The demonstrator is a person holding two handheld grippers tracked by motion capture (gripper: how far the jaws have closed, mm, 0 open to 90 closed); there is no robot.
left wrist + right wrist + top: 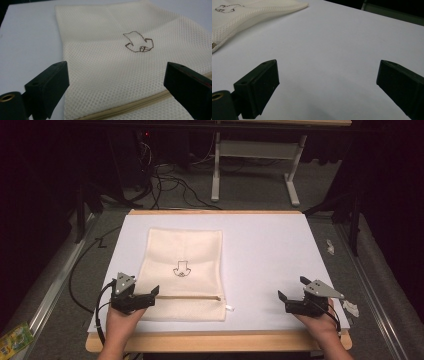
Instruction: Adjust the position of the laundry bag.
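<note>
L to R across the table point(270, 245), white top w/ a wood edge. Far L on the floor: a small green-yellow packet point(14, 340), well apart from everything.

Left gripper point(150, 296), held in the person's left hand point(119, 322), sits at the near-L part of the table. Jaws released, spread wide, nothing between the pads. In the left gripper view they straddle the near-L part of the mesh bag point(130, 67), hovering over the fabric just by its L edge; can't tell if they touch it.

Mesh bag point(182, 270): cream, flat, L of table centre, long side running away from the person. Small dark outline drawing point(180, 270) at its middle. Zipper point(187, 297) runs across near the near end, looks closed; white pull tab point(229, 308) sticks out at the R end onto the table. Bag lies flat, no bulge; contents can't be made out through the mesh.

Right gripper point(291, 292), in the right hand point(322, 327), near-R, well apart from the bag. Jaws released, wide, over bare white surface.

R of that: white crumpled scrap point(351, 308) at the table's R edge, another scrap point(330, 246) on the floor beyond.
</note>
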